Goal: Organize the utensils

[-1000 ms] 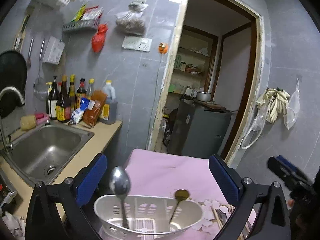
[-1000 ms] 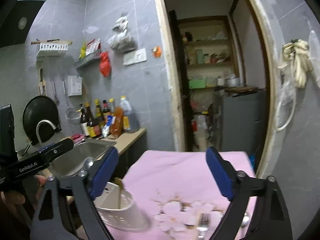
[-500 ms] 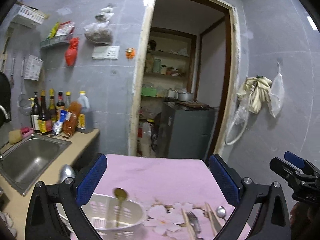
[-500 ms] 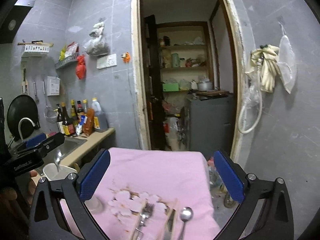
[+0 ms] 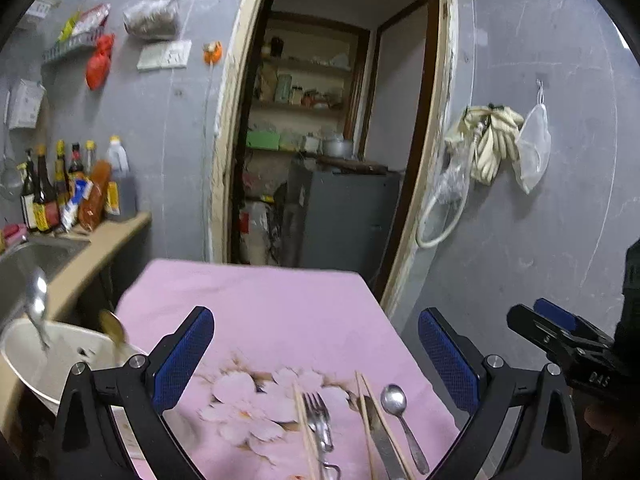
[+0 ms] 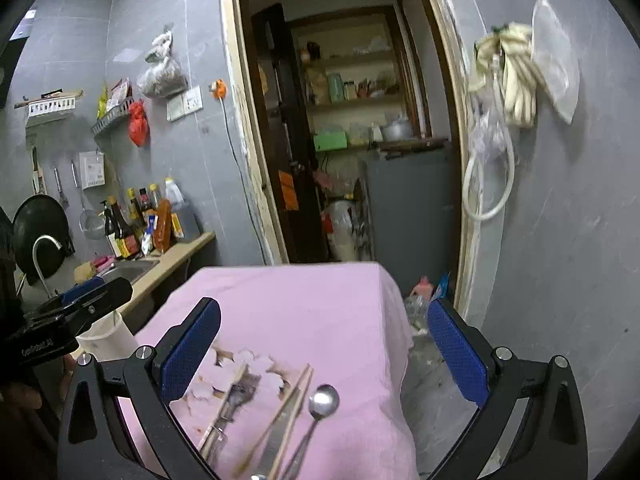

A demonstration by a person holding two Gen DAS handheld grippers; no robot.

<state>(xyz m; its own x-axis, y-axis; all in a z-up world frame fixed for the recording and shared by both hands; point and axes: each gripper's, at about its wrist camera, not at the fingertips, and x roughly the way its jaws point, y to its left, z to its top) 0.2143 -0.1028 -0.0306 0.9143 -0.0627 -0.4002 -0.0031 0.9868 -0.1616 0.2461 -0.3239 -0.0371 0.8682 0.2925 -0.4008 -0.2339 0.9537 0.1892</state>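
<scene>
On the pink tablecloth (image 5: pixel 280 312) lie a fork (image 5: pixel 320 420), chopsticks (image 5: pixel 306 428), a knife (image 5: pixel 380 440) and a steel spoon (image 5: pixel 394 400). They also show in the right wrist view: fork (image 6: pixel 234 400), chopsticks (image 6: pixel 296 400), spoon (image 6: pixel 323 400). A white utensil holder (image 5: pixel 44 360) at the table's left holds a steel spoon (image 5: pixel 36 304) and a brass spoon (image 5: pixel 114 328). My left gripper (image 5: pixel 316 356) is open and empty above the loose utensils. My right gripper (image 6: pixel 324 348) is open and empty above the same pile.
A counter with a sink (image 6: pixel 128 270) and several sauce bottles (image 5: pixel 60 188) runs along the left. An open doorway (image 5: pixel 332 140) with a grey cabinet (image 5: pixel 344 220) is behind the table. The table's right edge drops to the floor (image 6: pixel 432 380).
Both grippers swung right, away from the white holder, and now face the loose utensils on the cloth. The holder slid to the left edge of both views.
</scene>
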